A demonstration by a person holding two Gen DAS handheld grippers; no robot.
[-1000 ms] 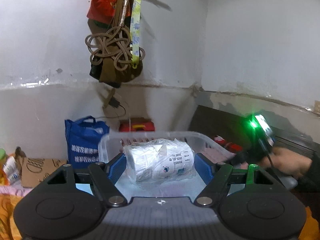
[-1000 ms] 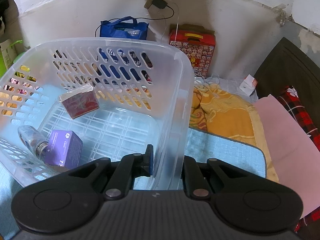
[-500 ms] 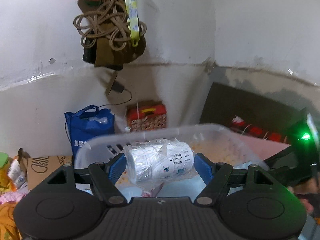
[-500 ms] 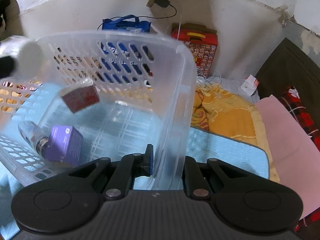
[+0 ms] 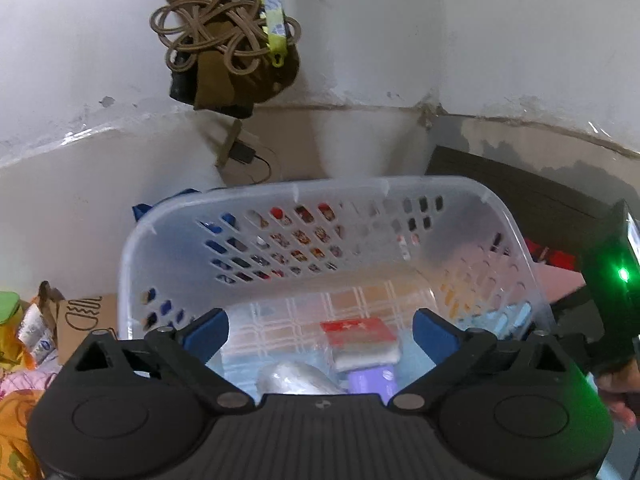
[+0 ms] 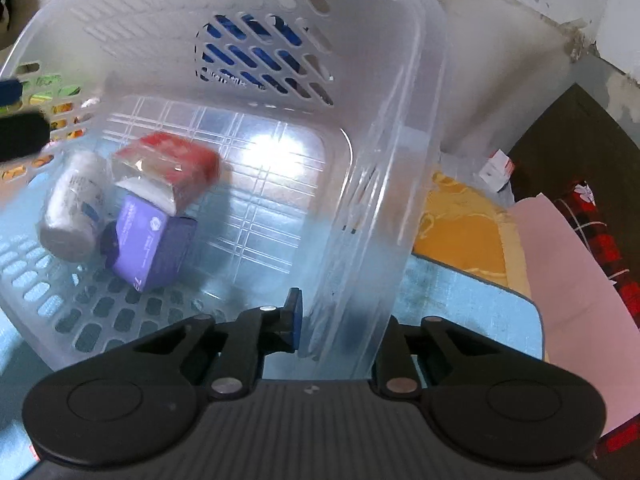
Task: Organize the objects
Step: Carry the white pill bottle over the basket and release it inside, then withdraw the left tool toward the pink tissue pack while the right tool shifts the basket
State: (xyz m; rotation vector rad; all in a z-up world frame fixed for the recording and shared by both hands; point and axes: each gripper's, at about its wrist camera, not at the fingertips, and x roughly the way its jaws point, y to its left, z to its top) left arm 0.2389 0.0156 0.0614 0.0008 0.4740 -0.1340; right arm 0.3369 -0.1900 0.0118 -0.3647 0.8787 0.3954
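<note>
A clear plastic basket stands tilted in front of both grippers. My left gripper hovers over its near side, jaws opening wide with nothing between them. Below it lie a plastic-wrapped white roll, a red box and a purple box. In the right wrist view the same roll, red box and purple box are heaped at the basket's low left side. My right gripper clamps the basket's near wall; its jaws are opening slightly, and its far finger is hidden behind the wall.
A blue bag and a cardboard box sit behind the basket by the wall. Coiled rope and a bag hang above. A blue mat, yellow cloth, pink sheet and dark headboard lie to the right.
My left gripper moved over the basket and opened; the wrapped roll dropped from it into the basket. The basket tipped up on the right gripper's side and its contents slid together.
</note>
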